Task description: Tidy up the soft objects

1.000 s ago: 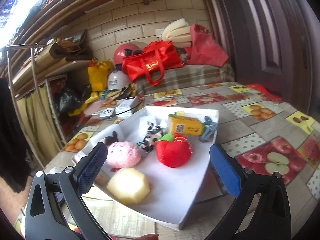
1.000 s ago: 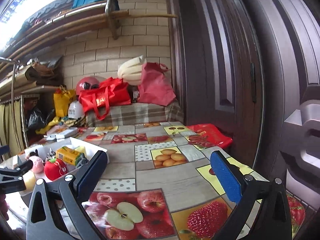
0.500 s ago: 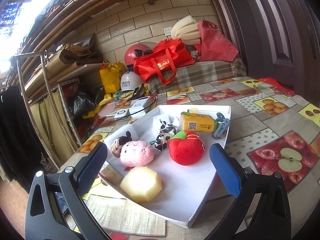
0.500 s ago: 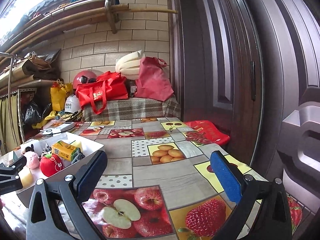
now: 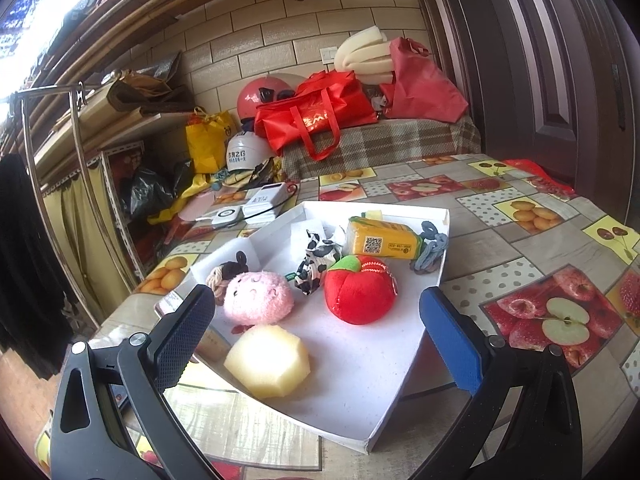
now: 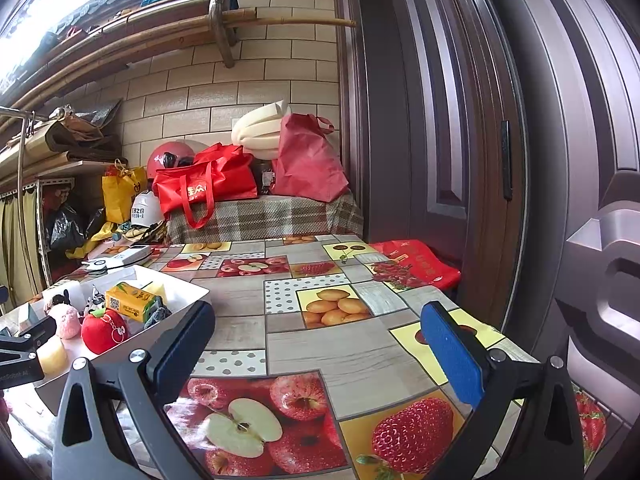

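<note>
A white tray (image 5: 352,392) lies on the fruit-print table and holds the soft things: a red plush apple (image 5: 358,294), a pink plush ball (image 5: 258,298), a pale yellow sponge block (image 5: 268,360), a black-and-white cow toy (image 5: 316,266), a yellow carton (image 5: 382,240) and grey hair ties (image 5: 430,248). My left gripper (image 5: 320,340) hovers open over the tray's near part, with the sponge block and apple between its fingers' lines. My right gripper (image 6: 320,344) stands open over bare tablecloth, well right of the tray (image 6: 188,292). The plush apple (image 6: 104,330) shows at its far left.
White boxes and a small device (image 5: 256,206) lie behind the tray. Beyond the table stands a plaid-covered bench with a red bag (image 5: 316,114) and helmets. A dark door (image 6: 460,140) flanks the table's right side, and a red packet (image 6: 416,266) lies at that edge.
The left gripper has risen and drawn back slightly, so the tray sits lower and fuller in its view. The right gripper has shifted a little forward; both stay open.
</note>
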Demonstrator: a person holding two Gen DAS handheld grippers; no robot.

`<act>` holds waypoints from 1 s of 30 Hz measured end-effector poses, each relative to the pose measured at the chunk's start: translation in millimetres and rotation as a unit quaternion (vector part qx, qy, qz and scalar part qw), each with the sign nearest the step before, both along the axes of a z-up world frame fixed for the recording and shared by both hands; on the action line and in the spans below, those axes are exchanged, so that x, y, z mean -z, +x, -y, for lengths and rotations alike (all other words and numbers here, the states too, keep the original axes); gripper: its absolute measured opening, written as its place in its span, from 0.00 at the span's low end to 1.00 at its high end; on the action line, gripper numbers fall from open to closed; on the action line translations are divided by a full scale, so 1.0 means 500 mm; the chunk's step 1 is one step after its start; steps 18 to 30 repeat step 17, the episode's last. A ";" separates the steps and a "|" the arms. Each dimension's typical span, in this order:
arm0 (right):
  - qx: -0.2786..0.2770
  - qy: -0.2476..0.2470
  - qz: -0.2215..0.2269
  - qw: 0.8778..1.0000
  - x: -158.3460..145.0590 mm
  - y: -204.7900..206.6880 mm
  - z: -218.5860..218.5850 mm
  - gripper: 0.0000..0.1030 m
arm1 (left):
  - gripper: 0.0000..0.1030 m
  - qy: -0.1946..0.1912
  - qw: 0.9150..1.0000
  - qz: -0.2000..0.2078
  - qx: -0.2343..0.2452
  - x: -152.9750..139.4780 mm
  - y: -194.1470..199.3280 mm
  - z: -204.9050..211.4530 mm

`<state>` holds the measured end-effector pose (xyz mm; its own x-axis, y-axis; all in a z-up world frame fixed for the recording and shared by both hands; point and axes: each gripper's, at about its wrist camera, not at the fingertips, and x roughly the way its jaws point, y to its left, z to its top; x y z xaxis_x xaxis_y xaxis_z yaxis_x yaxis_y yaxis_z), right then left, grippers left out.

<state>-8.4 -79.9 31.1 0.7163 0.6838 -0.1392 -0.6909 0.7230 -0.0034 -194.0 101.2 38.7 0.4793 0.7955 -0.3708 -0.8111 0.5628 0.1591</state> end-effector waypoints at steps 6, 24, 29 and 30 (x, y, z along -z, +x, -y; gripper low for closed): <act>-0.005 -0.002 0.000 1.000 -0.002 -0.002 -0.001 1.00 | 1.00 -0.004 1.000 0.001 0.000 0.001 0.000 -0.003; -0.004 -0.002 0.000 1.000 -0.001 -0.002 -0.001 1.00 | 1.00 -0.012 1.000 0.006 0.006 0.005 -0.004 -0.009; -0.004 -0.002 0.000 1.000 -0.001 -0.002 -0.001 1.00 | 1.00 -0.012 1.000 0.006 0.006 0.005 -0.004 -0.009; -0.004 -0.002 0.000 1.000 -0.001 -0.002 -0.001 1.00 | 1.00 -0.012 1.000 0.006 0.006 0.005 -0.004 -0.009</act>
